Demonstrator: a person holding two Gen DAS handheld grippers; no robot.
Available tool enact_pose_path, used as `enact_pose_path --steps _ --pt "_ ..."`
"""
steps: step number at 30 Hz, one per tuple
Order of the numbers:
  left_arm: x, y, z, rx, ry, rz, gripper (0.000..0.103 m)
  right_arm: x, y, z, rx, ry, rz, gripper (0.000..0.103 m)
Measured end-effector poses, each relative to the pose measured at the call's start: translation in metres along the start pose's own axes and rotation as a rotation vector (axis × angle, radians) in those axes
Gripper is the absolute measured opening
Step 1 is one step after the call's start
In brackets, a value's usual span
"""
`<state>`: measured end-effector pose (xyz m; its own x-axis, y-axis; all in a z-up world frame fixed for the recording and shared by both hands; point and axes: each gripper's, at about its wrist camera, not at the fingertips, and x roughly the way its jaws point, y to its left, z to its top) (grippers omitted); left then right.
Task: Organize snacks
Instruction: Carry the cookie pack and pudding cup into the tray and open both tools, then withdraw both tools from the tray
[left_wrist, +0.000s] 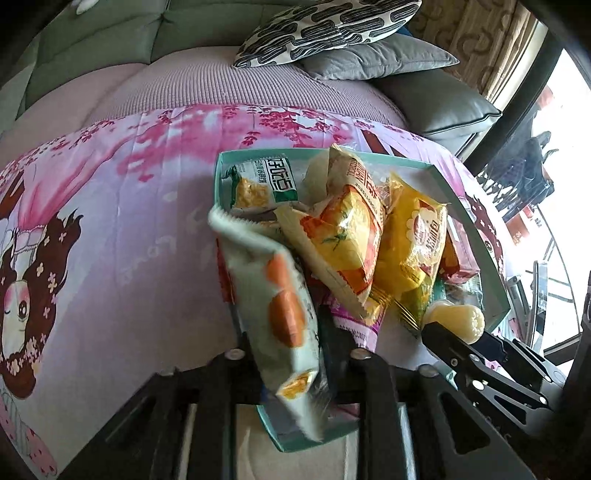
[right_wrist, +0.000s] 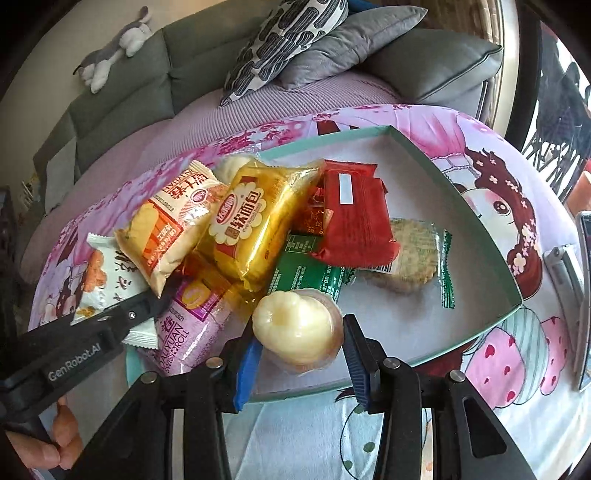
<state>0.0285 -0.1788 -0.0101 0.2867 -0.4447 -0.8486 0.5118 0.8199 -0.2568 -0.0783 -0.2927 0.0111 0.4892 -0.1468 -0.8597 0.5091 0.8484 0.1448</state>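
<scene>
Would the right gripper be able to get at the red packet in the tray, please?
Probably not yet: the right gripper is shut on a jelly cup. Otherwise the red packet lies on top of the pile, uncovered.

My left gripper (left_wrist: 295, 347), lower centre of frame, has a white-and-orange snack packet (left_wrist: 280, 306) between its fingers. Behind it, centre right, the teal tray (left_wrist: 218, 173) holds piled yellow wrappers (left_wrist: 347, 236). My right gripper (left_wrist: 454, 343) grips a pale jelly cup (left_wrist: 458, 317), lower right.
</scene>
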Motion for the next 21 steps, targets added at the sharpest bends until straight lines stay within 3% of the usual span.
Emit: enact_pose_path --steps 1,5,9,11,19,21 --pt "-0.002 0.0 -0.001 0.002 -0.001 0.002 0.052 -0.001 0.001 0.0 -0.006 0.002 -0.009 0.046" --pt "-0.011 -0.003 -0.006 0.011 -0.008 -0.002 0.069 -0.005 0.004 -0.004 -0.014 0.01 -0.009 0.056" --pt "-0.022 0.004 -0.013 -0.014 -0.008 0.007 0.077 -0.012 0.005 -0.008 -0.018 0.006 -0.008 0.064" --pt "-0.028 0.01 -0.018 -0.026 -0.014 0.029 0.09 -0.019 0.006 -0.01 -0.023 -0.004 -0.009 0.069" --pt "-0.046 0.039 -0.048 -0.086 -0.033 0.118 0.103 -0.034 0.016 -0.027 -0.06 -0.009 -0.005 0.102" --pt "-0.052 0.047 -0.055 -0.103 -0.039 0.141 0.103 -0.036 0.018 -0.033 -0.071 -0.009 -0.006 0.103"
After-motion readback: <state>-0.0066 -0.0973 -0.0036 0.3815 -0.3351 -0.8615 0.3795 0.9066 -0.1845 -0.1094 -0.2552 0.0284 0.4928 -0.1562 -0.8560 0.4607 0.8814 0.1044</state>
